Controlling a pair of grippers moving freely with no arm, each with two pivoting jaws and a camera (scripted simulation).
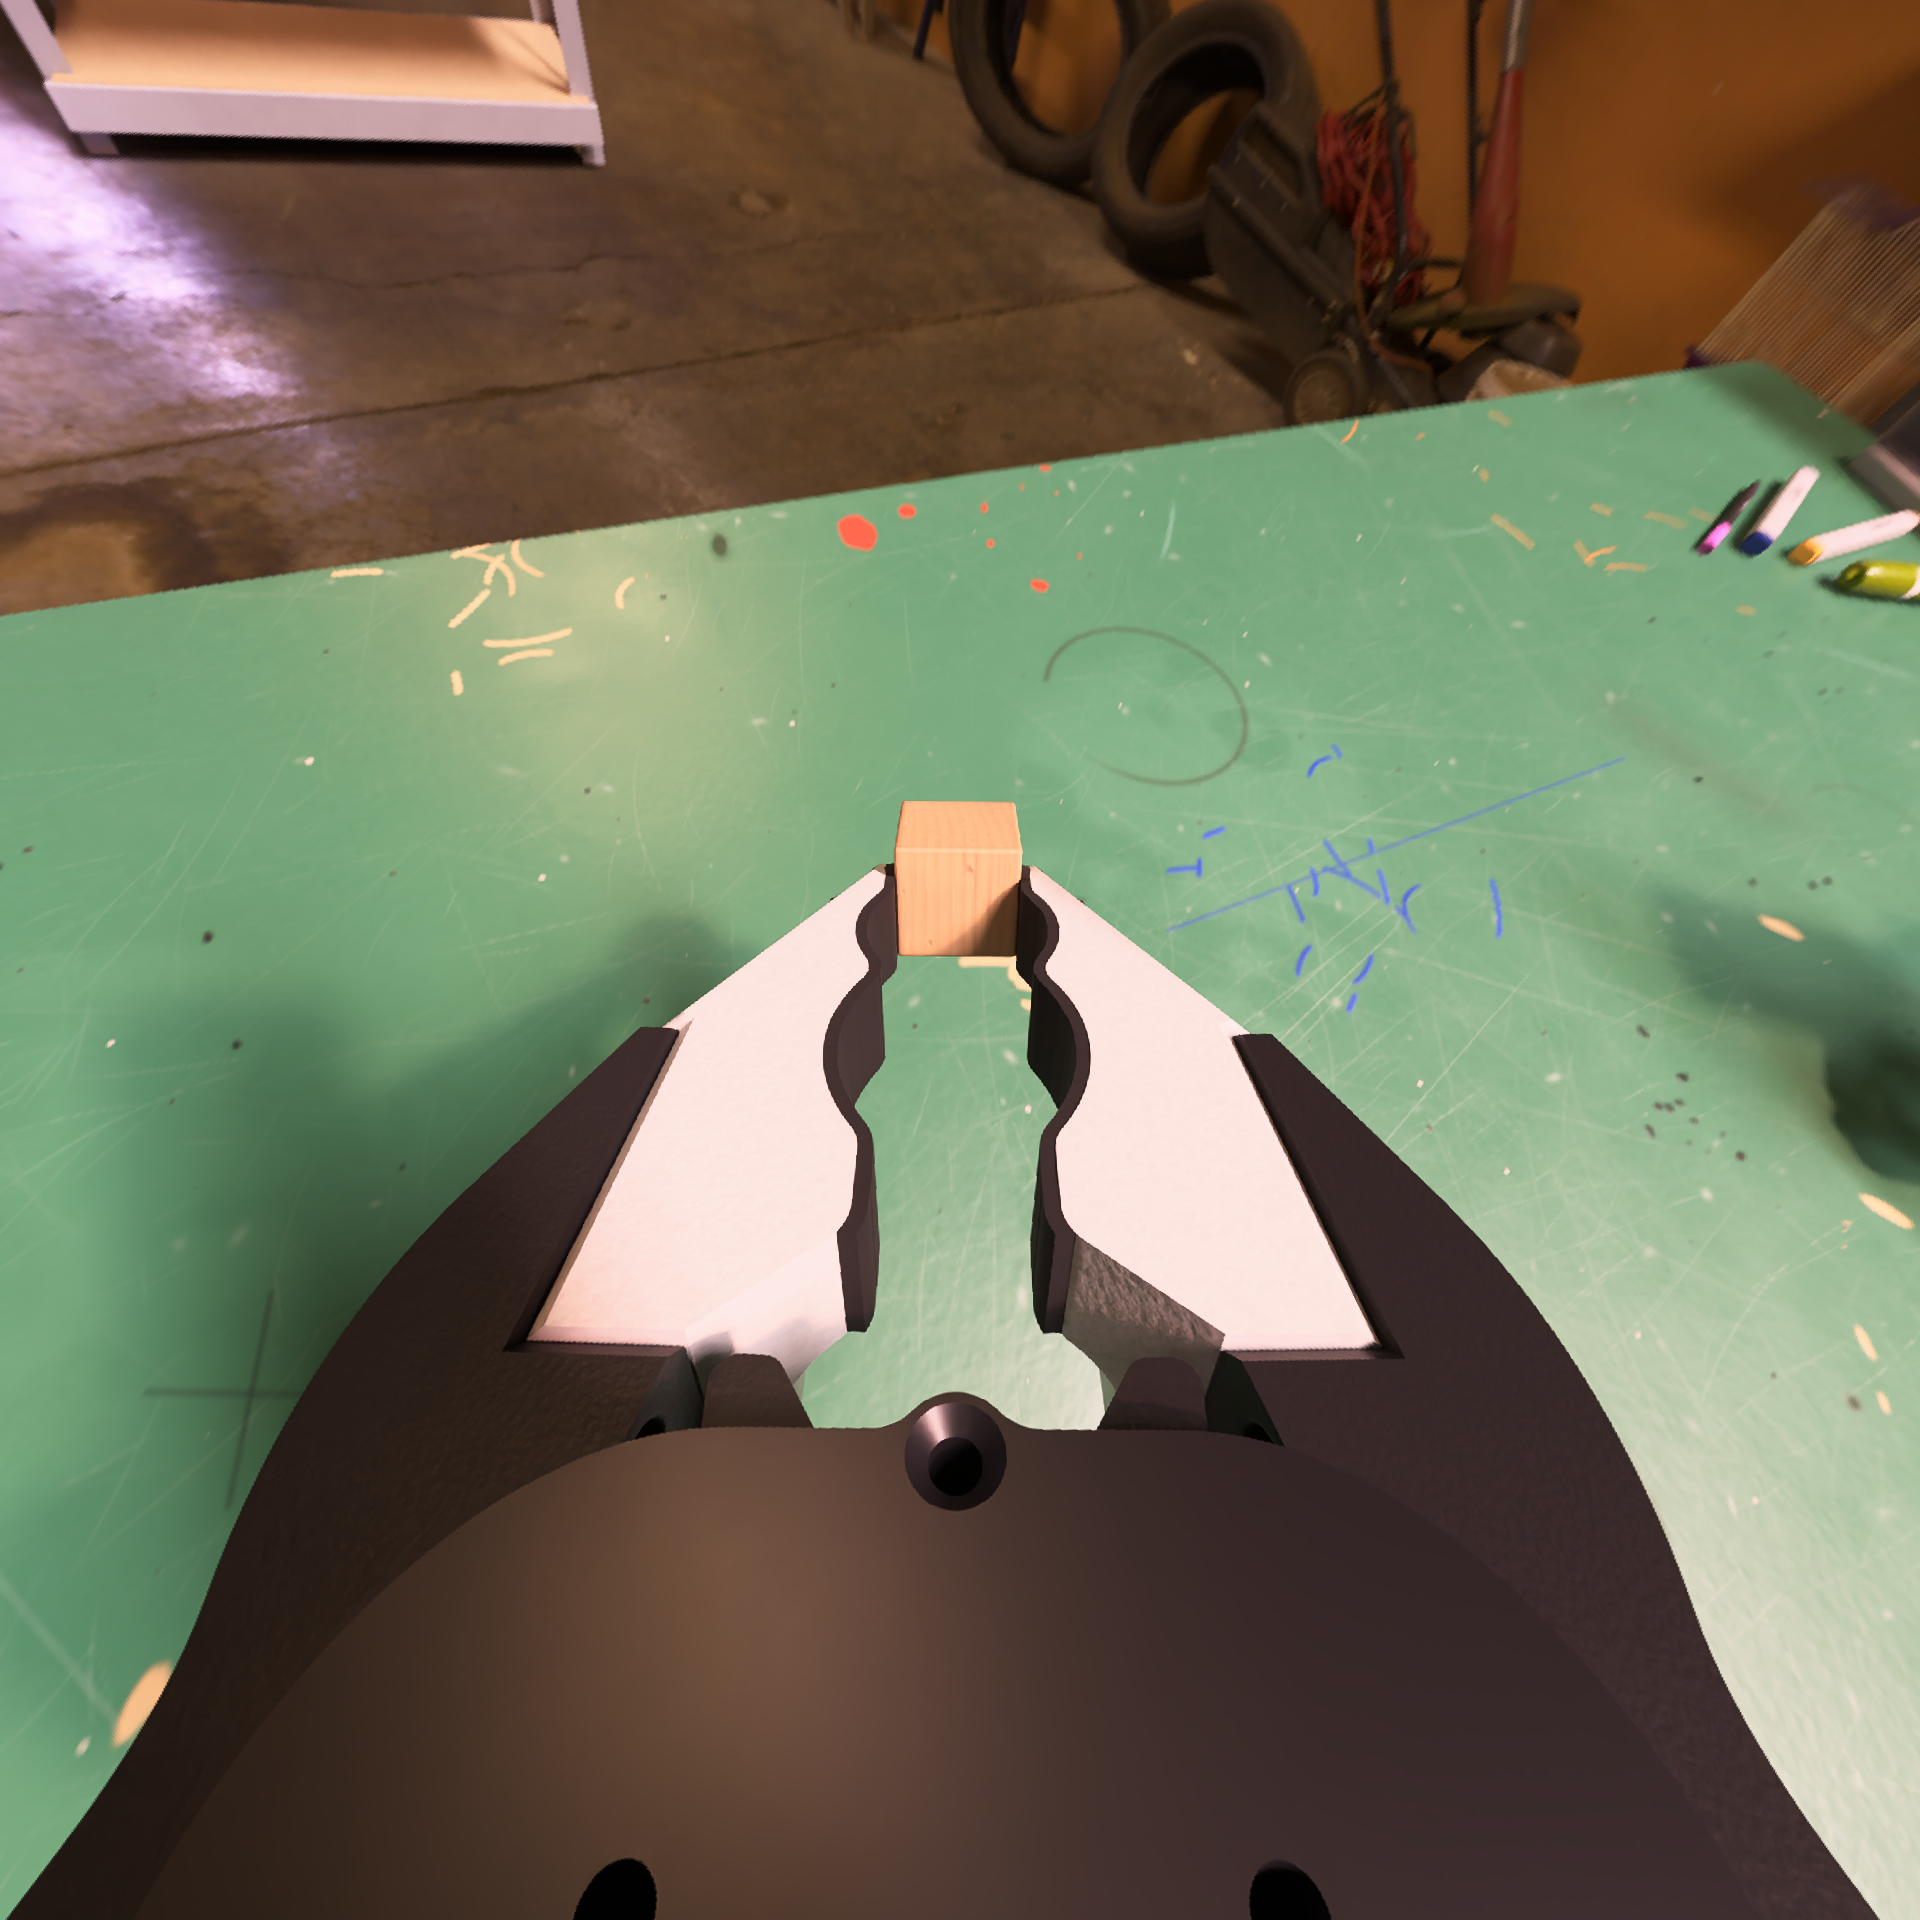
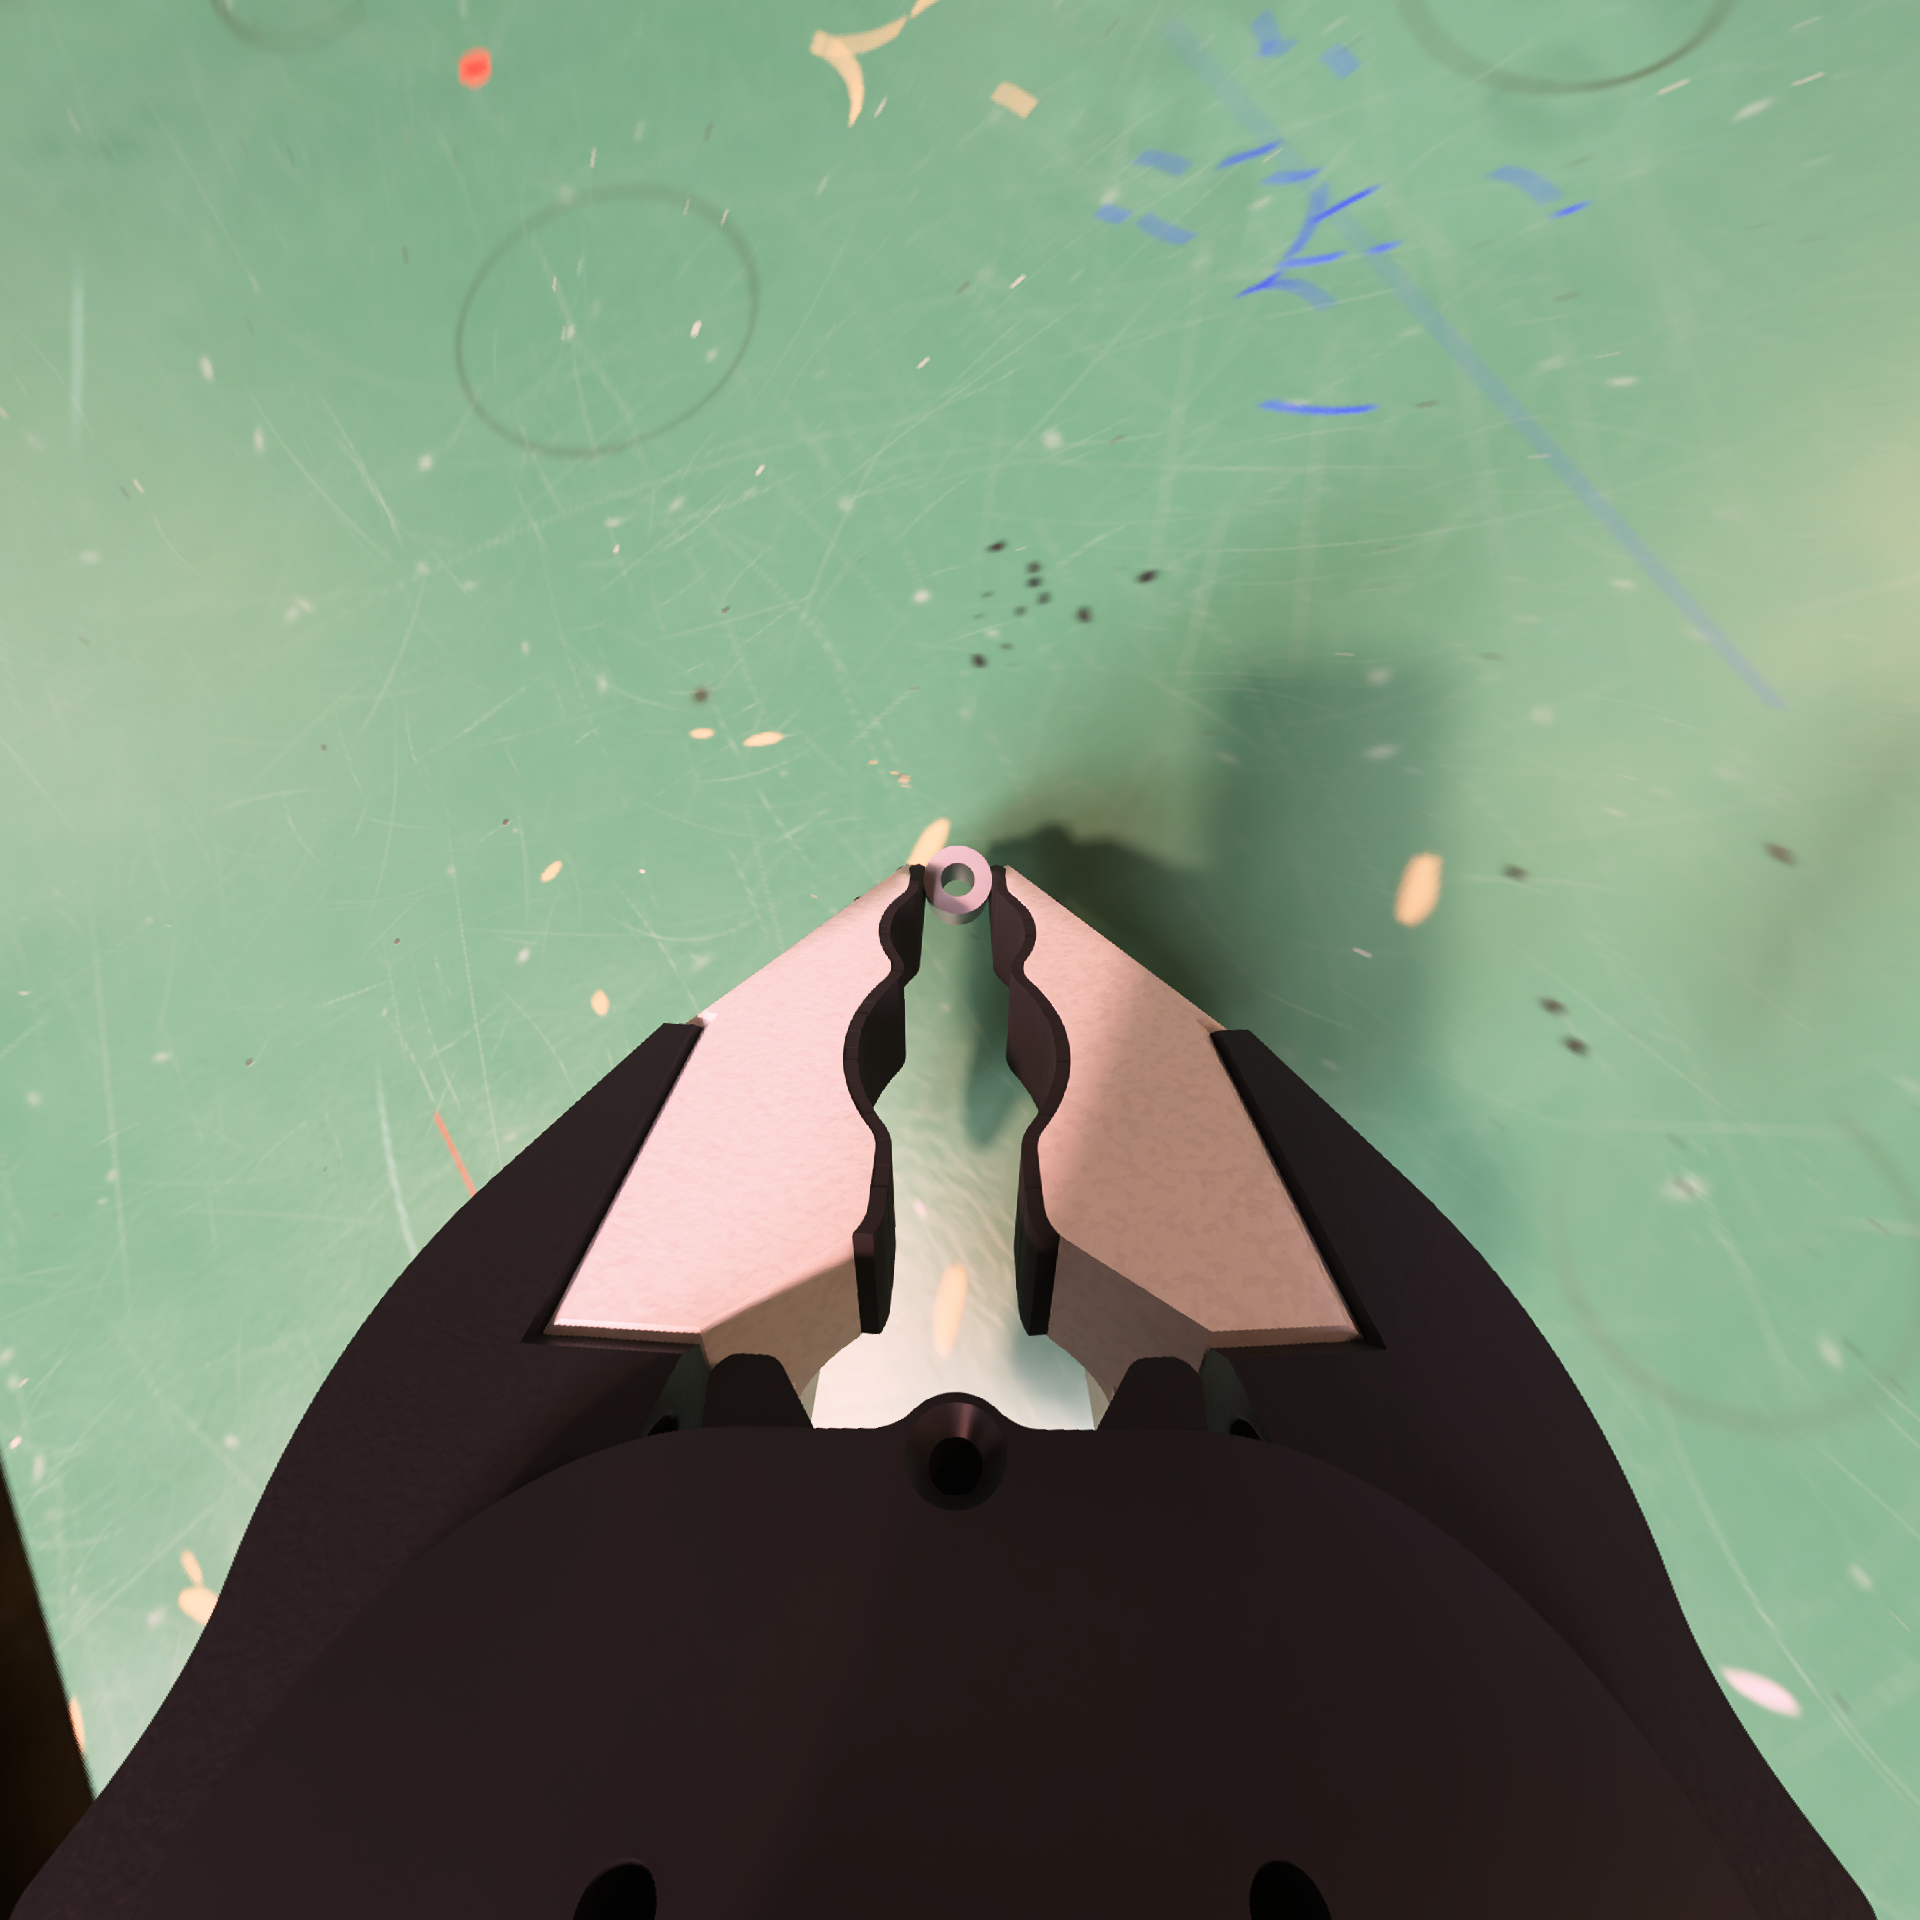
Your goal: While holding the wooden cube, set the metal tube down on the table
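In the left wrist view, my left gripper (image 1: 957, 902) is shut on a small wooden cube (image 1: 956, 883), held between the fingertips above the green table (image 1: 623, 831). In the right wrist view, my right gripper (image 2: 957, 891) is shut on a small pale metal tube (image 2: 958, 886), seen end-on with its hole toward the camera. The tube sits at the fingertips, close over the green table (image 2: 520, 675), with a dark shadow just behind it. I cannot tell whether the tube touches the table.
Several markers (image 1: 1813, 530) lie at the table's far right edge. The table's far edge drops to a concrete floor with a white shelf (image 1: 312, 94), tyres (image 1: 1174, 125) and tools beyond. The green top bears scratches, paint spots and pen marks.
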